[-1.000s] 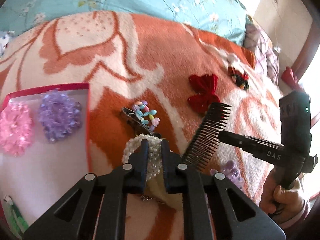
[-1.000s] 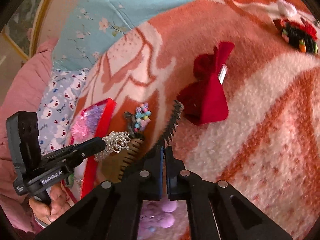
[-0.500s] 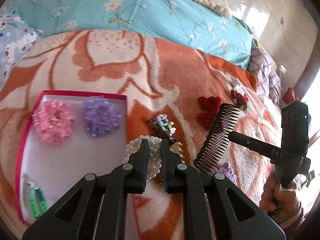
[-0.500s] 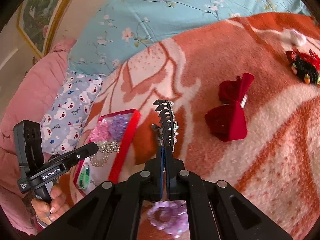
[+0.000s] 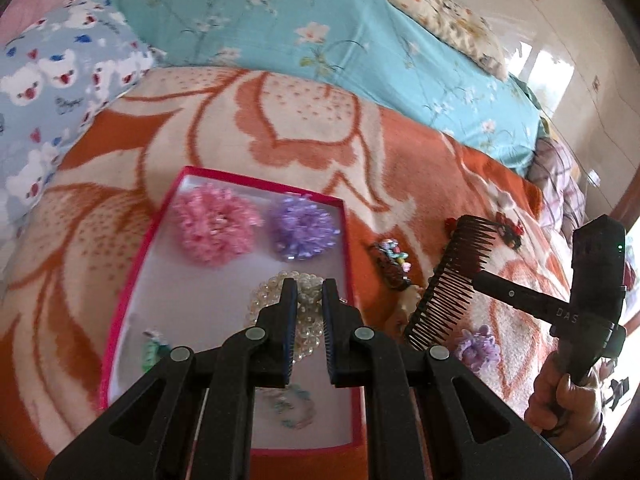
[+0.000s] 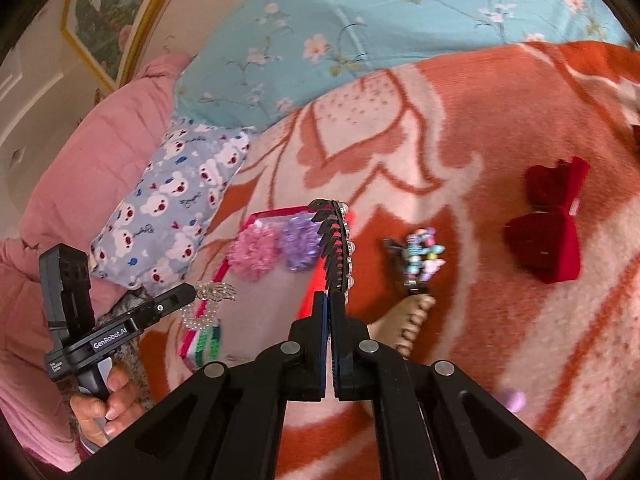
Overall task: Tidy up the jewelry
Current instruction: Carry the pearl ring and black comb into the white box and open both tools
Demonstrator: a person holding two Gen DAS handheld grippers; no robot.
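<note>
Fleecy orange-and-cream blanket (image 5: 224,128) covers the bed, with a turquoise floral pillow (image 5: 280,20) behind. Compared with a second ago, both tools sit higher and the red-rimmed box (image 5: 132,284) has shifted from the left edge of the left view toward its centre. Left tongs (image 5: 309,286) pinch a knobbly pearl bead ornament (image 5: 272,292), now hanging over the box's smooth white floor rather than over the blanket. Right tongs (image 6: 329,300), pressed together, grip a dark toothed hair comb (image 6: 334,248) with a jewelled spine, now seen edge-on near the box's right rim. Inside the box lie a frilly pink scrunchie (image 5: 214,226) and a purple scrunchie (image 5: 302,228). On the blanket rest a multicoloured beaded clip (image 6: 420,260) and a velvety red bow (image 6: 548,220).
</note>
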